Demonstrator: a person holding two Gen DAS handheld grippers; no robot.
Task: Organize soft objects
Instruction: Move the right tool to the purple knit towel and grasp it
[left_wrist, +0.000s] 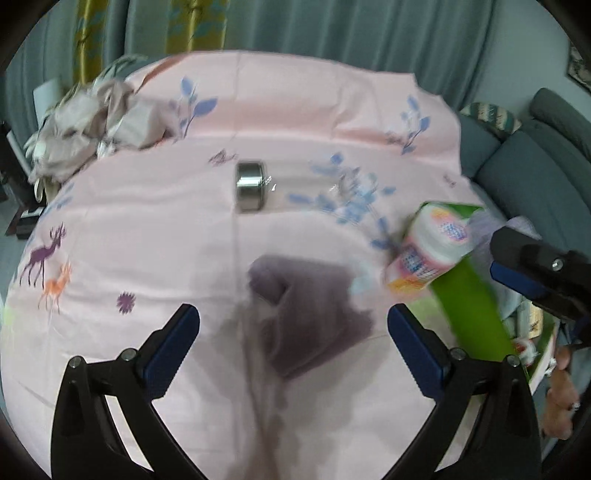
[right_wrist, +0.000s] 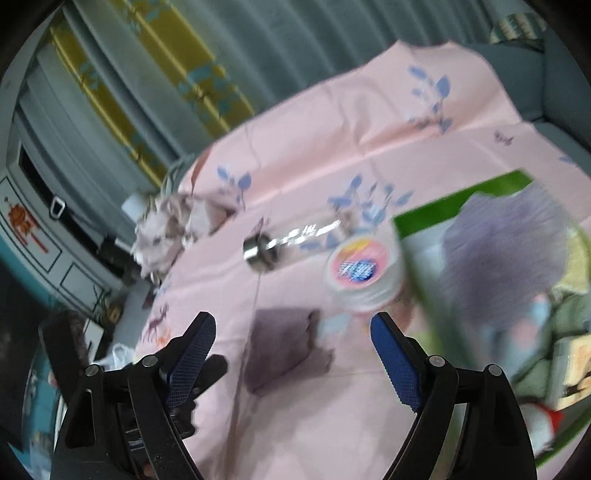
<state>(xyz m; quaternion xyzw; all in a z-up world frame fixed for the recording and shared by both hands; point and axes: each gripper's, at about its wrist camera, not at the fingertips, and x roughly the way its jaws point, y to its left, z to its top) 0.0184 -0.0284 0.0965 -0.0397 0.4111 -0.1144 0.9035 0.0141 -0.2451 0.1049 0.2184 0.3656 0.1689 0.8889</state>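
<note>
A dark purple folded cloth (left_wrist: 306, 314) lies on the pink tablecloth (left_wrist: 155, 236), just ahead of my open, empty left gripper (left_wrist: 293, 330). It also shows in the right wrist view (right_wrist: 284, 347), between the fingers of my open, empty right gripper (right_wrist: 295, 354). A green box (right_wrist: 436, 229) at the right holds soft things, with a fluffy lilac item (right_wrist: 506, 254) on top. The right gripper also shows at the right edge of the left wrist view (left_wrist: 543, 273), above the green box (left_wrist: 476, 306).
A pink-and-white round container (left_wrist: 428, 247) lies against the box. A metal cylinder (left_wrist: 251, 186) stands mid-table. A crumpled beige cloth pile (left_wrist: 92, 122) lies at the far left corner. A grey sofa (left_wrist: 535, 173) is at the right, curtains behind.
</note>
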